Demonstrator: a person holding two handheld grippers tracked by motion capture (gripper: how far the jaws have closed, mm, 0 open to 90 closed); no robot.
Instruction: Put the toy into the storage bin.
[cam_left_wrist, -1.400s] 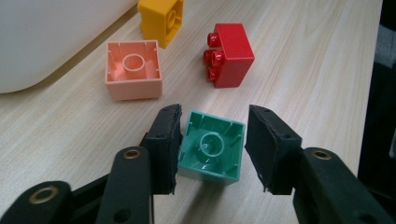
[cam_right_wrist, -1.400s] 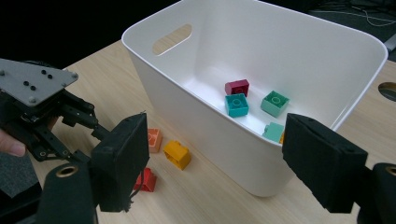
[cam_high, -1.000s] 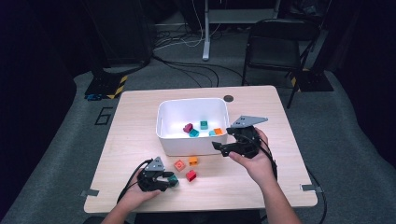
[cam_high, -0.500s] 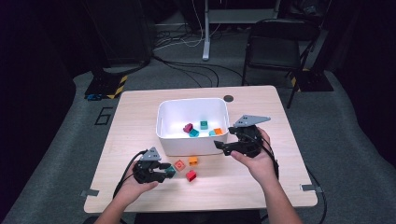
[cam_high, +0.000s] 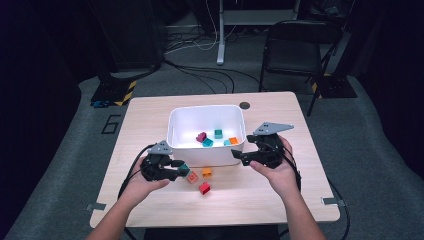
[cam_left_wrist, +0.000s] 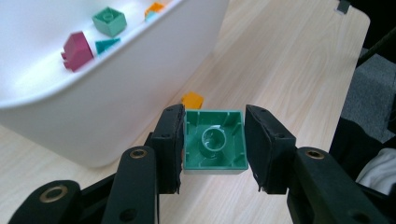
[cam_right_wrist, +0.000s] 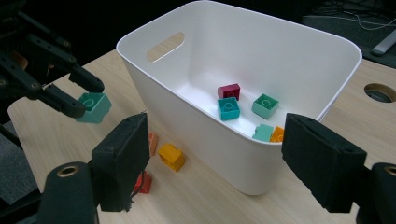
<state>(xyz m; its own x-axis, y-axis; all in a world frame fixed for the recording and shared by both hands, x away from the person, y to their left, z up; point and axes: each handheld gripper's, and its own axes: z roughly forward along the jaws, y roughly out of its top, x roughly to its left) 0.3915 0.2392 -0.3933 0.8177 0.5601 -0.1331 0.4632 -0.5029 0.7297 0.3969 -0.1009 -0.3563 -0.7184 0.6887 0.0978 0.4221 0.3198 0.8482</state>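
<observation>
Left gripper (cam_high: 181, 169) is clamped on a green block (cam_left_wrist: 215, 145), held hollow side toward its camera, up off the table (cam_high: 280, 192) just near-left of the white bin (cam_high: 206, 134). That forearm comes in from the near edge, angled right. Right gripper (cam_right_wrist: 219, 158) sits by the bin's right side, jaws wide apart with nothing between them.

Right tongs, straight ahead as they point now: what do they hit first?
Probably the near wall of the white bin, which stands right between the open right tongs; depth is hard to judge.
</observation>
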